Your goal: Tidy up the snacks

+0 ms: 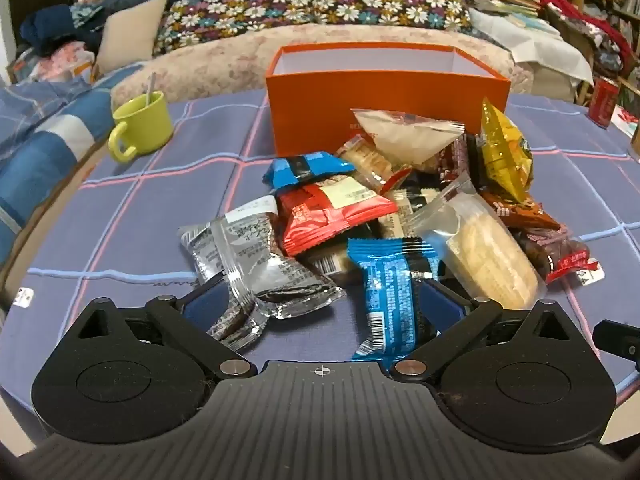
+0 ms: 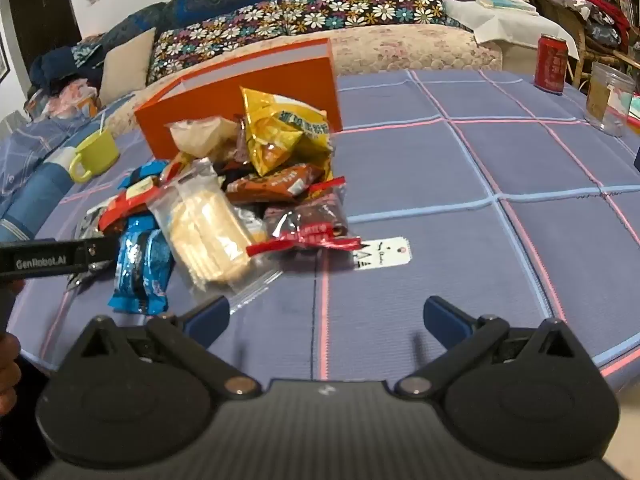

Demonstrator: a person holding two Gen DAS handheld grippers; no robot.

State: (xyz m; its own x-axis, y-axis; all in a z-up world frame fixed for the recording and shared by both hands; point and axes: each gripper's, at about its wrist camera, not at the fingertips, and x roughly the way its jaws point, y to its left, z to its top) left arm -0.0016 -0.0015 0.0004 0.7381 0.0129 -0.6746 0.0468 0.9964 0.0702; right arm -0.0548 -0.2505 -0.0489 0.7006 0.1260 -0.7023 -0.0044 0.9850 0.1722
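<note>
A heap of wrapped snacks lies on the blue checked tablecloth [image 1: 120,220] in front of an open orange box [image 1: 384,120]. My left gripper [image 1: 322,304] is open at the near edge of the heap. A silver packet [image 1: 256,264] and a blue packet [image 1: 388,292] lie between its jaws, and the pads do not press on them. Behind are a red packet [image 1: 332,212], a clear-wrapped biscuit roll [image 1: 484,256] and a yellow bag [image 1: 506,156]. My right gripper [image 2: 328,316] is open over bare cloth to the right of the heap [image 2: 208,216], with nothing between its fingers.
A green mug [image 1: 140,128] with a spoon stands left of the box. A red can [image 2: 552,64] and a clear jar [image 2: 608,100] stand at the far right. A white tag [image 2: 382,258] lies beside the heap. A sofa with floral cushions [image 1: 312,8] lines the table's far side.
</note>
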